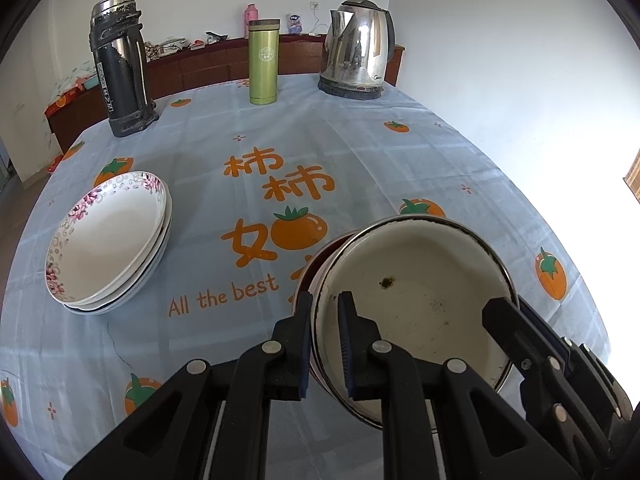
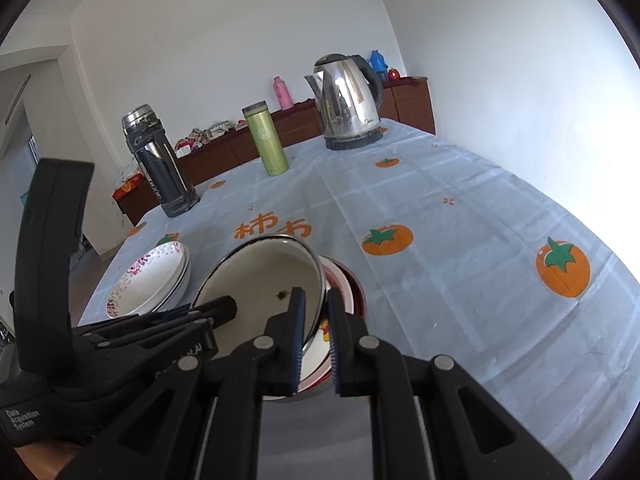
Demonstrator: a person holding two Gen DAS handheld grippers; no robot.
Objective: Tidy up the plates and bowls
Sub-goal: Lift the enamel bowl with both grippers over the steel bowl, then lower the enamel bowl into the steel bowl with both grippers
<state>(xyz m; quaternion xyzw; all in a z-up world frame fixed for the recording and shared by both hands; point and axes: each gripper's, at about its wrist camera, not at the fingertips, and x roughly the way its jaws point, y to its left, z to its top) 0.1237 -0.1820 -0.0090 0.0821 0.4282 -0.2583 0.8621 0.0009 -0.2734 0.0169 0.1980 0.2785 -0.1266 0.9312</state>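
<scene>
Two tools, both clamped on one cream enamel bowl (image 1: pixel 416 296): left tool (image 1: pixel 325 344) pinches near-left rim, one pad inside, one outside; right tool (image 2: pixel 316 340) pinches opposite rim likewise. Bowl round, metal-edged, dark chip inside, tilted, sitting in red-rimmed bowl (image 2: pixel 352 284) beneath. Left of it, well apart: stack of about three white glazed plates (image 1: pixel 108 240), top one flower-patterned. Desk (image 1: pixel 360 160) under blue cloth with orange fruit print. Far edge: one dark flask (image 1: pixel 120 64), one green cylindrical bottle (image 1: pixel 263 62), one shiny steel kettle (image 1: pixel 358 50).
</scene>
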